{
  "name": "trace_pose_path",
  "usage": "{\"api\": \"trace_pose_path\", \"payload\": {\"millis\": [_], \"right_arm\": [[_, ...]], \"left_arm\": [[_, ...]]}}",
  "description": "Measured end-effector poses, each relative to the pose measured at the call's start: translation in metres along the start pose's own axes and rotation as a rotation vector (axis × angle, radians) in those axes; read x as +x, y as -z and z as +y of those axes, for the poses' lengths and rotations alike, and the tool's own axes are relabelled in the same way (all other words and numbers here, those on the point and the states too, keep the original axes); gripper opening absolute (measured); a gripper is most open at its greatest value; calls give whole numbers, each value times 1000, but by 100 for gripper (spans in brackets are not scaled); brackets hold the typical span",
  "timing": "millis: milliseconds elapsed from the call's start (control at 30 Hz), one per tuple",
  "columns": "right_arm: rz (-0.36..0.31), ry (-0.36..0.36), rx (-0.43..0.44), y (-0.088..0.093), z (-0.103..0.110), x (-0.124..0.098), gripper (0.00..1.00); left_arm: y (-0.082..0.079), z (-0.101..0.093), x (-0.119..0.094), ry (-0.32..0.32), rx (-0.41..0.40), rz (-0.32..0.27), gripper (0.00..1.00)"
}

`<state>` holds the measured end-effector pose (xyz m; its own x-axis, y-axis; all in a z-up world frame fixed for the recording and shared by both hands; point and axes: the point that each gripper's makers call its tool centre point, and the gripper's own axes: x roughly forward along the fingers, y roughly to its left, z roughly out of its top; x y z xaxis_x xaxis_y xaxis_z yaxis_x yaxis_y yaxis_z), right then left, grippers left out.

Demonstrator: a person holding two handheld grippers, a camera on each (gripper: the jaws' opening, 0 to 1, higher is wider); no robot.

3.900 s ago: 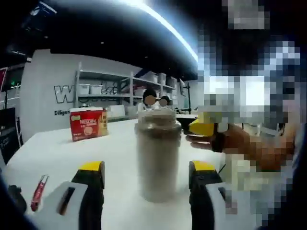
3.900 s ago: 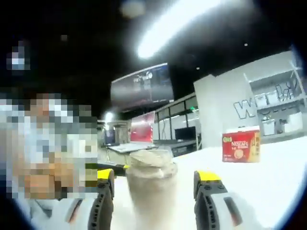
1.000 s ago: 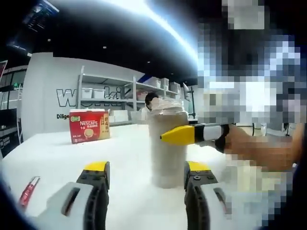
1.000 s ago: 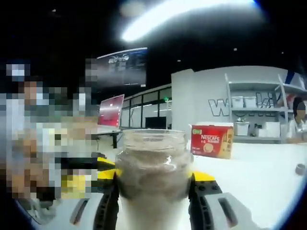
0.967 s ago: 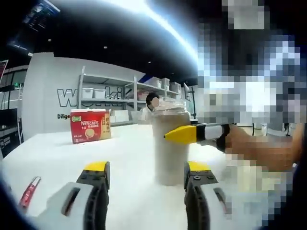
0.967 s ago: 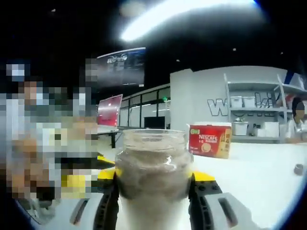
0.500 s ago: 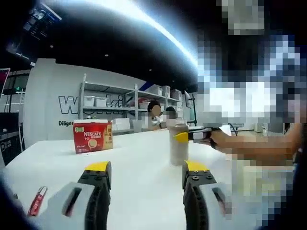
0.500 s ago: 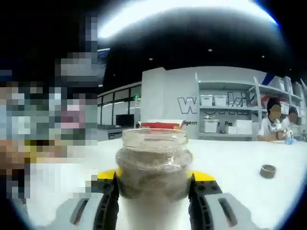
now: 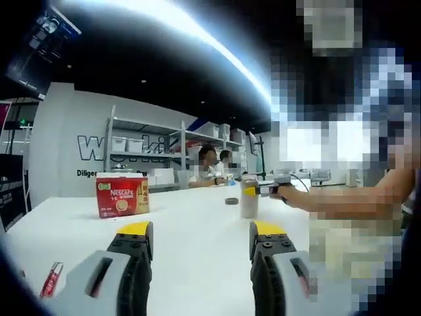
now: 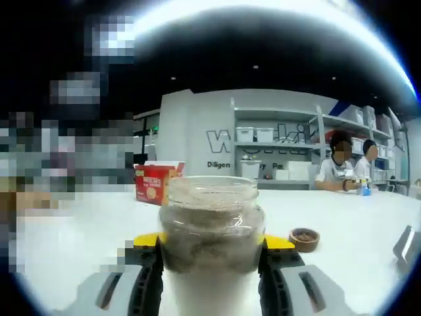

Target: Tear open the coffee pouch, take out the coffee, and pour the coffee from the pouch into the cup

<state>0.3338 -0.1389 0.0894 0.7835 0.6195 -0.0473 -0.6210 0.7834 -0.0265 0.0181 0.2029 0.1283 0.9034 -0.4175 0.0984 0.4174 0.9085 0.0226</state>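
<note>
Right gripper (image 10: 210, 253): I had its yellow-tipped jaws closed against both sides of a clear jar (image 10: 210, 227), gripped just under the rim. The jar was upright, lidless, and held brownish-grey powder up to near the neck.

Left gripper (image 9: 198, 232): I held it with the jaws spread wide and nothing between them, low over the white table (image 9: 191, 230).

Seen from the left gripper view, the jar (image 9: 248, 197) sat farther out, in the right gripper (image 9: 253, 191), which reached in from the right with a hand (image 9: 289, 196) behind it.

Red coffee sachet (image 9: 51, 279): lying flat on the table near the left jaw's outer side; I could not tell whether it was torn.

Red Nescafé box (image 9: 122, 195): standing on the table's far left, well apart from the jar. Its top flap looked raised in the right gripper view (image 10: 156, 182).

Small round brown dish (image 10: 304, 239): on the table just right of the jar; contents unclear.

Wall shelves (image 10: 289, 155): white bins in a row.
</note>
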Motion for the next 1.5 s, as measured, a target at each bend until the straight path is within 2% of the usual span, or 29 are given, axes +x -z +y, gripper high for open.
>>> {"api": "trace_pose_path", "payload": {"millis": [200, 333, 500, 733, 833, 1167, 1500], "right_arm": [[20, 92, 8, 3, -63, 2, 57], [23, 166, 9, 3, -98, 2, 57], [46, 225, 17, 4, -131, 2, 57], [62, 277, 19, 5, -161, 3, 57], [50, 300, 21, 5, -172, 3, 57], [59, 317, 18, 5, -186, 7, 57], [72, 322, 16, 7, -189, 7, 57]], "left_arm": [[1, -1, -1, 0, 5, 8, 60], [-3, -4, -2, 8, 2, -9, 60], [-3, 1, -6, -4, 5, -7, 60], [-5, 8, -9, -23, 3, -9, 59], [-2, 9, -9, -27, 5, -1, 59], [0, 10, -7, -32, 5, 3, 59], [-1, 12, -10, -39, 4, 1, 59]]}}
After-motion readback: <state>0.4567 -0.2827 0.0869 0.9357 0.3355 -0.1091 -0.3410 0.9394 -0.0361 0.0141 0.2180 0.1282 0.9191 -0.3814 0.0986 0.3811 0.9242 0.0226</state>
